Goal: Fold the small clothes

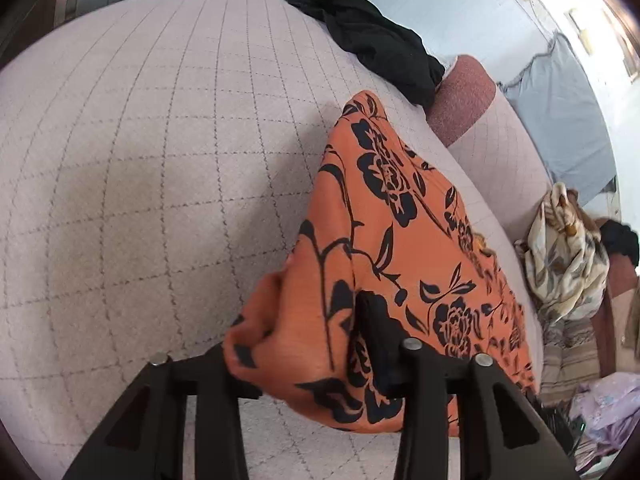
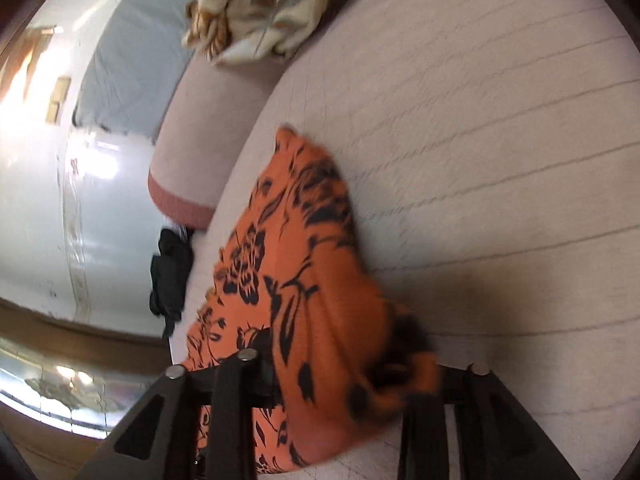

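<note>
On the quilted bed (image 1: 140, 160), the orange cloth (image 1: 400, 220) lies stretched along the far edge, near the bolster (image 1: 464, 96). The left gripper (image 1: 308, 360) has a bunched corner pinched between its jaws; the right gripper (image 2: 344, 380) is closed on the opposite end (that view is blurred, though the fabric clearly fills the gap). The cloth looks thin, light and limp, likely to sag and slide, so corners or hems seem the best hold. A black garment (image 1: 372, 36) and a patterned heap (image 1: 568, 248) wait nearby.
</note>
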`<state>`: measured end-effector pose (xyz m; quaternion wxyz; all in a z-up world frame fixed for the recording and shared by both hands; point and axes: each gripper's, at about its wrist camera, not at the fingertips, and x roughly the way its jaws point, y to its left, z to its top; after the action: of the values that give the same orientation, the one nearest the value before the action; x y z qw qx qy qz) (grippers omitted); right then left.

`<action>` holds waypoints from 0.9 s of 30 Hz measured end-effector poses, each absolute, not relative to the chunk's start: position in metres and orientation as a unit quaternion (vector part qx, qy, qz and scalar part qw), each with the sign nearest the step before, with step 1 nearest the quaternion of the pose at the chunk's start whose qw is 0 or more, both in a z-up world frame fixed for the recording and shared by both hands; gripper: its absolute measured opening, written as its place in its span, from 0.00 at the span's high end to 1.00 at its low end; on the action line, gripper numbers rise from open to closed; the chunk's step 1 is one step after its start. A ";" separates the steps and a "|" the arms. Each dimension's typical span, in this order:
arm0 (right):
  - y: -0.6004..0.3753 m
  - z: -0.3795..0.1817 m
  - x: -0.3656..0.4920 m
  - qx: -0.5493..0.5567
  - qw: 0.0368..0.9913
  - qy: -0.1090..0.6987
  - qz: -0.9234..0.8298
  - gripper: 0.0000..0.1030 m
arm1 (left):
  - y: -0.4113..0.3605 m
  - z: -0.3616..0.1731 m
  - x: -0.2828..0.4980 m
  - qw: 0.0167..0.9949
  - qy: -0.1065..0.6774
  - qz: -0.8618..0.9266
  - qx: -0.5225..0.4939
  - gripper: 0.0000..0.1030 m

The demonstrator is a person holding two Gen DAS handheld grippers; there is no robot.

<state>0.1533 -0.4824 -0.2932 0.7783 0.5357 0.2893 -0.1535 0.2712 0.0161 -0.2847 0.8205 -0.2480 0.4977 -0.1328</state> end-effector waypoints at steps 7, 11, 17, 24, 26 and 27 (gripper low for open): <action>-0.498 -0.243 0.094 0.493 0.811 0.181 -0.259 0.45 | 0.005 -0.281 0.268 0.834 0.484 -0.125 -0.233 0.49; -0.452 -0.211 0.163 0.403 0.870 0.251 -0.134 0.46 | 0.001 -0.282 0.268 0.842 0.480 -0.103 -0.224 0.68; -0.347 -0.207 0.290 0.276 0.887 0.369 -0.019 0.47 | -0.004 -0.283 0.275 0.844 0.478 -0.106 -0.221 0.66; -0.285 -0.285 0.380 0.167 0.845 0.508 -0.020 0.46 | -0.014 -0.282 0.279 0.857 0.466 -0.108 -0.190 0.64; -0.283 -0.279 0.389 0.162 0.847 0.506 -0.023 0.47 | -0.013 -0.281 0.278 0.859 0.464 -0.109 -0.189 0.71; -0.282 -0.275 0.394 0.170 0.842 0.512 -0.017 0.47 | -0.014 -0.280 0.277 0.862 0.460 -0.110 -0.185 0.73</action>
<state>0.3939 -0.2824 -0.2750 0.8420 0.1705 0.5116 -0.0175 0.2773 -0.0144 -0.2798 0.8615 -0.1851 0.4598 -0.1102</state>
